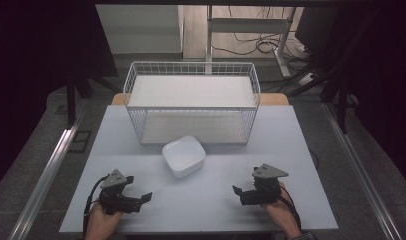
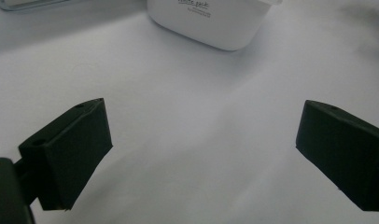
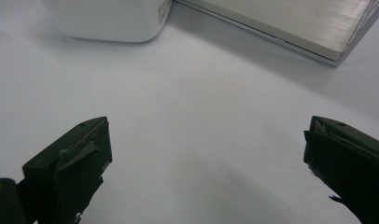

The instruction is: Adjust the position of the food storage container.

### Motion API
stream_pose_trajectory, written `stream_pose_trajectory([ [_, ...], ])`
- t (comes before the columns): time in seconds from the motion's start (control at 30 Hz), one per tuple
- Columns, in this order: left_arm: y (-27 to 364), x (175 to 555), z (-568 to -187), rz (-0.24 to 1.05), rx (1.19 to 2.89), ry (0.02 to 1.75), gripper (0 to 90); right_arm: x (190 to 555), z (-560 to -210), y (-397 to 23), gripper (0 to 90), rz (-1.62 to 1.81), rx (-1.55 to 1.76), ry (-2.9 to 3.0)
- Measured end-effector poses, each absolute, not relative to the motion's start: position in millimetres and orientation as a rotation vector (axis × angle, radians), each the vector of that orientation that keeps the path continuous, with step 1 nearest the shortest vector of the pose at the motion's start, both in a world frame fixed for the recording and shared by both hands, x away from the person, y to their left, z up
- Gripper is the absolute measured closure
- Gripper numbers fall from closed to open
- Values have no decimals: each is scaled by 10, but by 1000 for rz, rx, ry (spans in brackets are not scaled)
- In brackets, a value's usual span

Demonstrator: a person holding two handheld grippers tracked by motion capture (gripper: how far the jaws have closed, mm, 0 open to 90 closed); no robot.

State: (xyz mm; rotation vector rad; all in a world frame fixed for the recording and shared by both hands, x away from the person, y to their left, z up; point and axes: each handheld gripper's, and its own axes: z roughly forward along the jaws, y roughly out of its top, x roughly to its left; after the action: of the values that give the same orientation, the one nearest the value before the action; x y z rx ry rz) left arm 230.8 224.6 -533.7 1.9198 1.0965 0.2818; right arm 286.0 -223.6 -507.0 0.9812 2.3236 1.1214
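A bowl (image 1: pixel 184 155) sits mid-table (image 1: pixel 291 150) at my twelve o'clock, a wire rack (image 1: pixel 191 102) just behind it. My left gripper (image 1: pixel 141 200) rests at seven, my right gripper (image 1: pixel 239 194) at five.

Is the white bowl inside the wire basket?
No. The white square bowl sits on the table, outside and in front of the white wire basket.

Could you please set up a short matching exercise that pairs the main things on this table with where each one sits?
Things:
1. white bowl
2. wire basket
3. left tongs
4. right tongs

Places:
A. far side of the table, behind the bowl
B. near edge, at the person's right
C. middle of the table, in front of the basket
D. near edge, at the person's left

Pairs: 1-C, 2-A, 3-D, 4-B
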Motion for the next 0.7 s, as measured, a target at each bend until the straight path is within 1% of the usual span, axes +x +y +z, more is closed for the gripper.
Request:
stream_pose_trajectory([
  [0.47,2235,2319,-5346,257,1916,1083,25,2892,-5065,-2251,0,1079,1027,2281],
  [0.7,2234,2331,-5331,214,1910,1106,28,2893,-5038,-2247,0,1098,1052,2299],
])
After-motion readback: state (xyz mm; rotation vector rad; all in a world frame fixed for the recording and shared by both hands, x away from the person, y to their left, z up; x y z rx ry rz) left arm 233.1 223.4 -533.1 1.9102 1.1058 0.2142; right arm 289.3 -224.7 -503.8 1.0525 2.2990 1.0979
